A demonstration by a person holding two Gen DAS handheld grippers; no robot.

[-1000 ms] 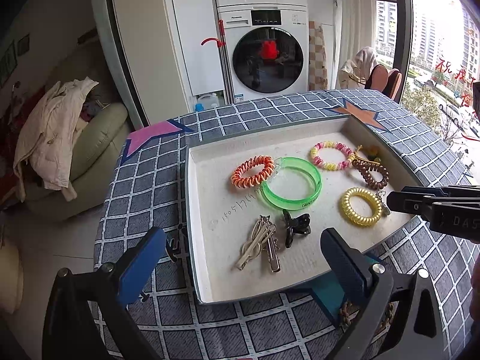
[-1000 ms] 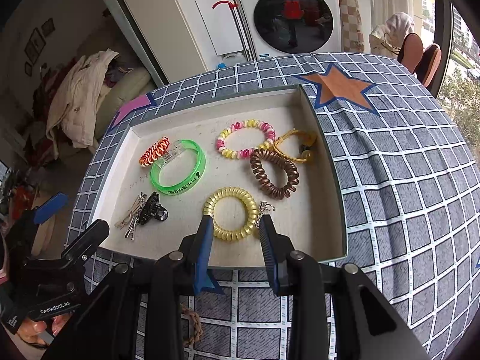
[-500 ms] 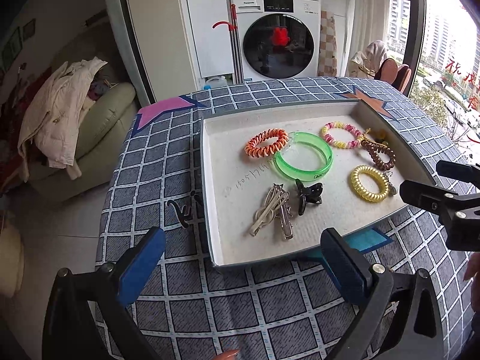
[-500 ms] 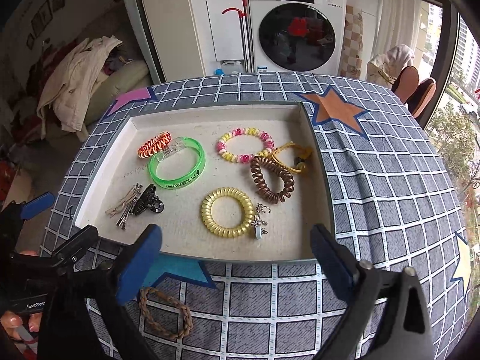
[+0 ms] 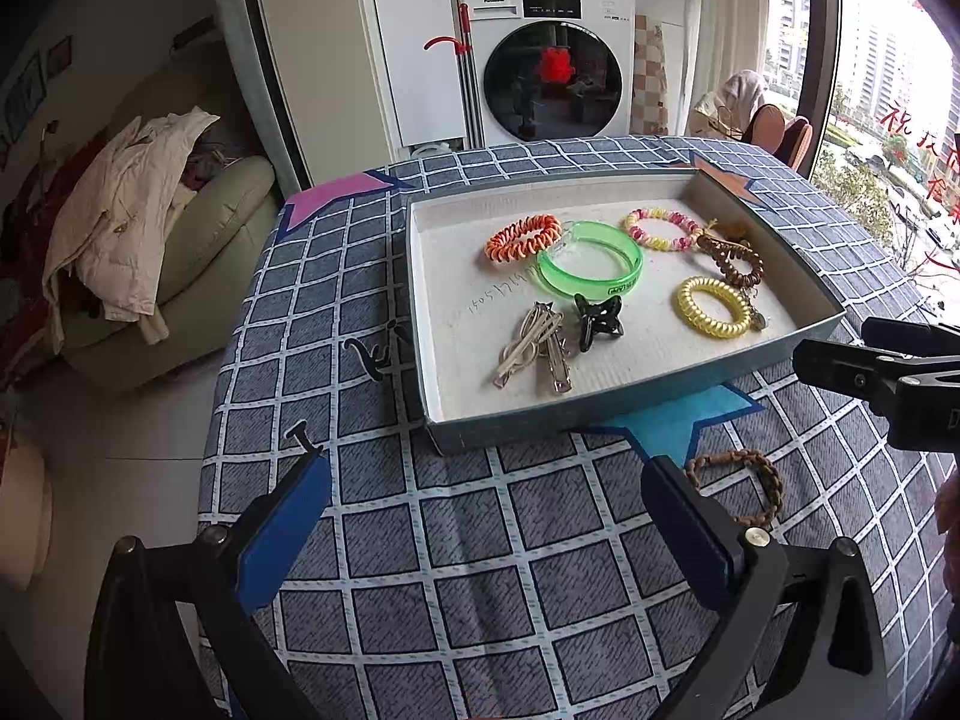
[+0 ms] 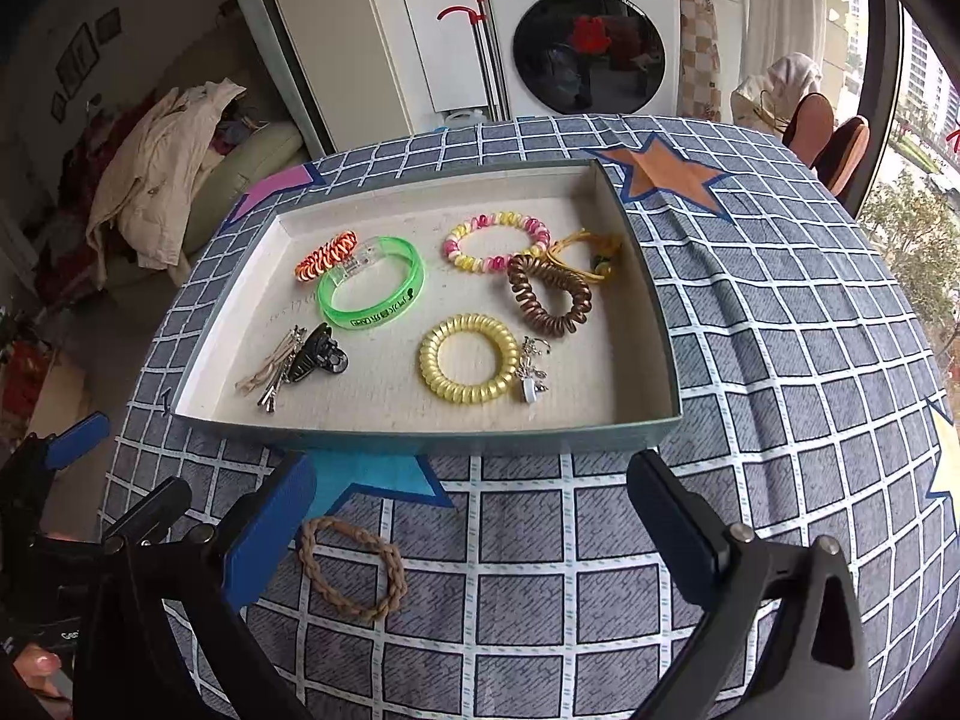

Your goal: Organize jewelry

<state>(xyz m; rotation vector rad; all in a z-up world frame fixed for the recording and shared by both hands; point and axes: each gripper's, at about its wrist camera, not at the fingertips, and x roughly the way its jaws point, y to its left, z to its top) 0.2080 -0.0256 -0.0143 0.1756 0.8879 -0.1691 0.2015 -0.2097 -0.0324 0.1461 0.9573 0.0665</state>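
A shallow grey-green tray (image 6: 372, 437) (image 5: 654, 397) holds a green bangle (image 6: 373, 291), an orange coil tie (image 6: 324, 255), a pink-yellow bead bracelet (image 6: 495, 240), a brown coil tie (image 6: 547, 295), a yellow coil tie (image 6: 469, 366), a charm (image 6: 531, 375), a black claw clip (image 6: 318, 354) and metal hair clips (image 6: 270, 372). A brown braided bracelet (image 6: 351, 567) (image 5: 741, 486) lies on the cloth in front of the tray. My right gripper (image 6: 474, 534) is open and empty just above it. My left gripper (image 5: 480, 534) is open and empty, left of the bracelet.
The round table has a blue checked cloth (image 6: 780, 360) with star patches. The table edge drops off at the left (image 5: 222, 396). A washing machine (image 5: 540, 60) and a sofa with a coat (image 5: 150, 222) stand behind.
My right gripper opened wide. Both grippers pulled back from the tray toward the near edge, and the braided bracelet on the cloth came into view.
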